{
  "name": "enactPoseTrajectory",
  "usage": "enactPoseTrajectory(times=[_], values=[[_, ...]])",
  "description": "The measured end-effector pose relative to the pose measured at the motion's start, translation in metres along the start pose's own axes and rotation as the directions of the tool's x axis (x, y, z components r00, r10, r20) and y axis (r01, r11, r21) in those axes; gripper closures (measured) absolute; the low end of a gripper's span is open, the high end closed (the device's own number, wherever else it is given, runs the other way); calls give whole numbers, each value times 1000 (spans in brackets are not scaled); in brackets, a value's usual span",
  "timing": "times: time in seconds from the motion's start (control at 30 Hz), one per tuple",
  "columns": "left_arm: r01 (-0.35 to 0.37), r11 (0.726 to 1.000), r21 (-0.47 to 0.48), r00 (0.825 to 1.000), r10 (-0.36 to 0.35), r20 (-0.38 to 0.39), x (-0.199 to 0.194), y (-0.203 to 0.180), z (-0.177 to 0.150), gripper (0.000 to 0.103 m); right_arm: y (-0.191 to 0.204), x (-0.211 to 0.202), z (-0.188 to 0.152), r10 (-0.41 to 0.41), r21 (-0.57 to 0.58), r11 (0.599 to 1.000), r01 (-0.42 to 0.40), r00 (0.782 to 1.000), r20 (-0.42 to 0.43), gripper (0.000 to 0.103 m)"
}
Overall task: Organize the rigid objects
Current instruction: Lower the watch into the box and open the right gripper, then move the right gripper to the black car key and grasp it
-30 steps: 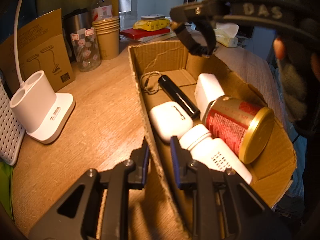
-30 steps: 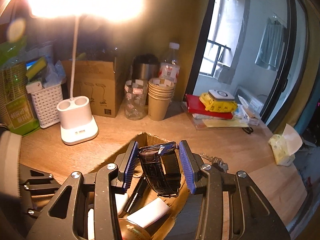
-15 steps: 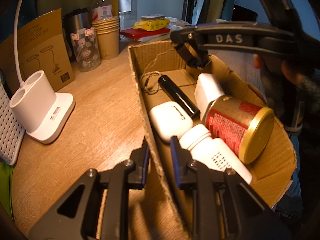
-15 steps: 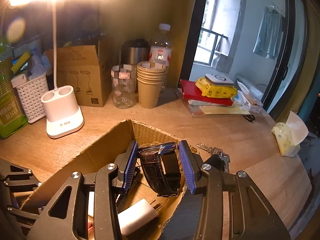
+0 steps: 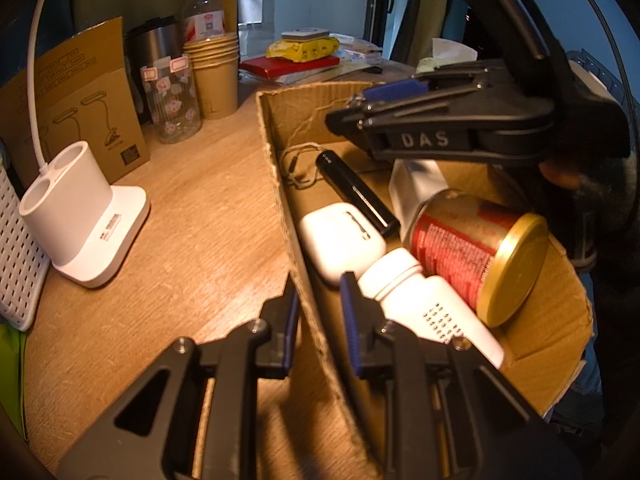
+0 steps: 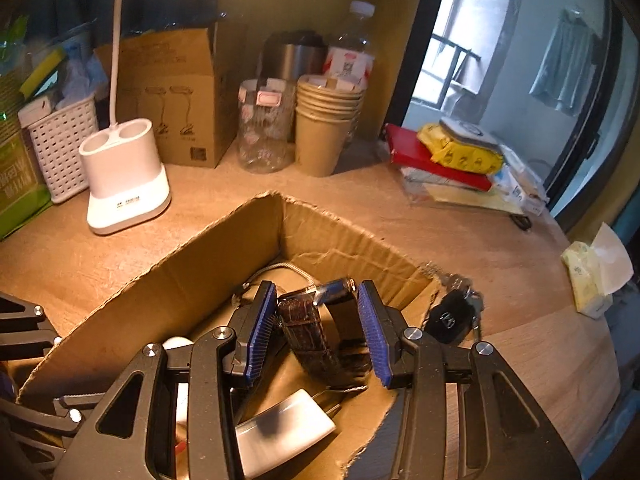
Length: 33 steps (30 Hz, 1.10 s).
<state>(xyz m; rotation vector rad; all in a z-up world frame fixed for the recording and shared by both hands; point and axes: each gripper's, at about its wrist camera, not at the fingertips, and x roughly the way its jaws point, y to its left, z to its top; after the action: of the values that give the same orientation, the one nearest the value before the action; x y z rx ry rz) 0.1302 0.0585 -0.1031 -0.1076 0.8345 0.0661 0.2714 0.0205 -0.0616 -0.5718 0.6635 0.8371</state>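
While the left gripper (image 5: 318, 308) stays out of it, clamped w/ its pads pinching the near wall of the cardboard box (image 5: 280, 184), the right gripper (image 6: 318, 326) hangs over the box interior w/ a brown leather watch (image 6: 308, 328) clamped between its blue pads, strap looped, case at top. Watch sits just above the box floor at the far end, near a black cylinder (image 5: 356, 194) w/ a cord. Inside the box, seen from left wrist: white earbud case (image 5: 340, 240), white pill bottle (image 5: 424, 308) lying on its side, red can w/ gold lid (image 5: 476, 252) also on its side, touching the bottle, and a white block (image 5: 416, 184) behind the can. Car key w/ keyring (image 6: 450, 318) lies on the wooden desk (image 5: 180, 248) just outside the box's right wall. White lamp base (image 5: 80, 216) stands well apart to the left of the box.
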Motion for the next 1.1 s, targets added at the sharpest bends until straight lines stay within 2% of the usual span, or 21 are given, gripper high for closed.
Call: enactPoseTrajectory(times=[0.2, 0.27, 0.53, 1.1], values=[[1, 1000, -1, 1000, -1, 0, 0, 0, 0, 82, 5, -1, -2, -5, -20, 1000, 5, 1000, -7, 55], [0, 1000, -1, 1000, 0, -2, 0, 0, 0, 82, 4, -3, -3, 8, -12, 1000, -8, 1000, -2, 49], [0, 1000, -2, 1000, 0, -1, 0, 0, 1, 82, 7, -12, -5, 8, -4, 1000, -8, 1000, 13, 49], [0, 1000, -1, 1000, 0, -1, 1, 0, 1, 81, -16, -62, -7, -39, 80, 996, 29, 990, 132, 48]])
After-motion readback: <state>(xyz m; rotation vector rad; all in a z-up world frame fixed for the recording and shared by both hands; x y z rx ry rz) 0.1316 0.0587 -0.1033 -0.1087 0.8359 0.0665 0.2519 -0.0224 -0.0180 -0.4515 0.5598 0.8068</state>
